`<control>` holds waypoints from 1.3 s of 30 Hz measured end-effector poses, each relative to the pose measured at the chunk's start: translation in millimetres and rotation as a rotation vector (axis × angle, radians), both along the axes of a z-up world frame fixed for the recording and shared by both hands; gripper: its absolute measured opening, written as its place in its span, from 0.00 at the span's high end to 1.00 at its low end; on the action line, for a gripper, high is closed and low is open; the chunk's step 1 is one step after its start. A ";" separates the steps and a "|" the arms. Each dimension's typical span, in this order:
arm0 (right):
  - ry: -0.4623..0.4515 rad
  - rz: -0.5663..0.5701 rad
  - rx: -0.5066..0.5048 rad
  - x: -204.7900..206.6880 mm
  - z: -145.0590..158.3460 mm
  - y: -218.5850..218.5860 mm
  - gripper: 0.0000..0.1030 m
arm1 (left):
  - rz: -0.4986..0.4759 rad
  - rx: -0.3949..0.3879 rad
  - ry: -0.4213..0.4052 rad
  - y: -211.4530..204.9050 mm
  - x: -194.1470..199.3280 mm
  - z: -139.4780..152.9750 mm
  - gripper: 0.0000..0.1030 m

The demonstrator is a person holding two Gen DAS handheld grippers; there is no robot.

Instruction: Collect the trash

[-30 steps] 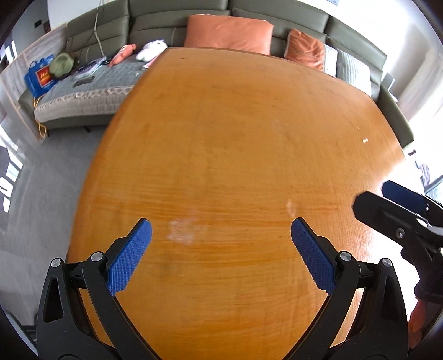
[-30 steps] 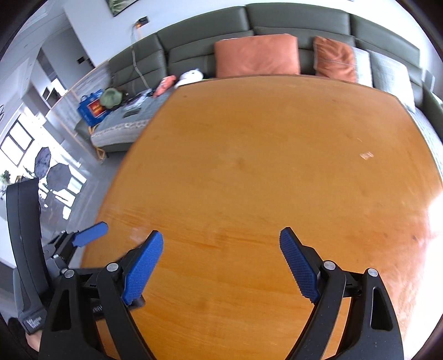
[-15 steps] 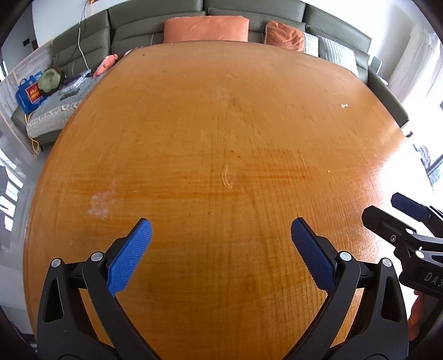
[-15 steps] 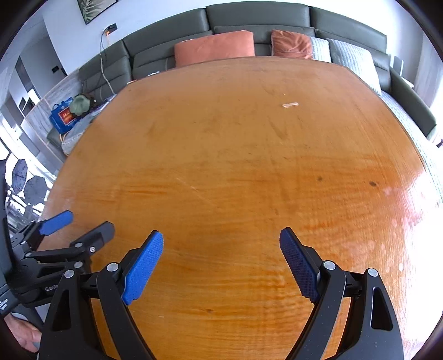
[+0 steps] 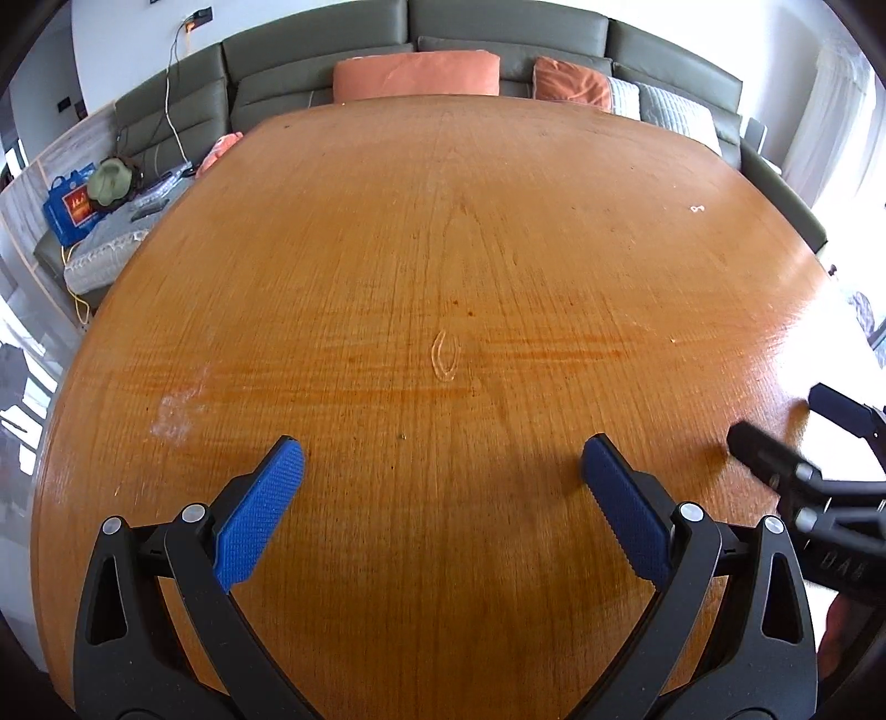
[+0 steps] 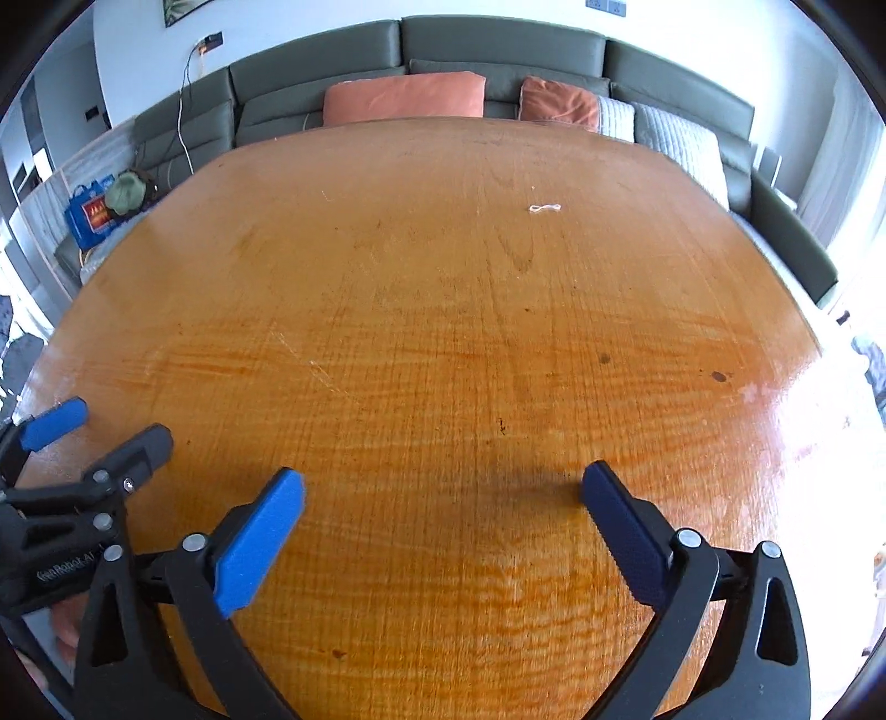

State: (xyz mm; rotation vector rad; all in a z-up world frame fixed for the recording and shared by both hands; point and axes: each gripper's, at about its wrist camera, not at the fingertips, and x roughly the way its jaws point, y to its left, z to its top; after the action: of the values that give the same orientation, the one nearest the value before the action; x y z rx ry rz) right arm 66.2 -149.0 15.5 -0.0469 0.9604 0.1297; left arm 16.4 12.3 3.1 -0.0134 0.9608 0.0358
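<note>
A grey-green sofa (image 6: 498, 50) runs along the wall behind the far edge of the counter (image 6: 443, 310), a broad wooden top with rounded corners. Two orange cushions (image 6: 404, 97) lean on the sofa back just past that far edge, with pale quilted ones beside them. At the sofa's left end sit a blue bag (image 5: 72, 207) and a green hat (image 5: 111, 180).

Both grippers hang over the near edge, tilted down at the wood. The left gripper (image 5: 440, 498) has its jaws spread wide with only bare wood between them. The right gripper (image 6: 443, 520) is opening its jaws, and they too hold nothing.

The trash, a small white scrap (image 6: 545, 208), lies alone toward the far right corner, well apart from both grippers.
</note>
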 end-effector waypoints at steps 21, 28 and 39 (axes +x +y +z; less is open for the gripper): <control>0.000 -0.010 -0.001 3.7 0.0 -1.3 0.02 | 0.002 0.000 0.001 -0.9 1.3 0.1 0.06; 0.000 -0.010 -0.001 3.8 0.1 -1.4 0.02 | 0.001 0.000 0.001 -0.6 1.0 0.0 0.06; 0.001 -0.010 -0.001 4.0 0.4 -1.4 0.02 | 0.002 0.000 0.001 -1.1 1.3 0.3 0.06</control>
State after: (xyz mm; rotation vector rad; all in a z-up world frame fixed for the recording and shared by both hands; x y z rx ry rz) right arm 70.1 -150.4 15.9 -0.0436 0.9612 0.1202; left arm 17.7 11.2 3.4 -0.0144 0.9618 0.0374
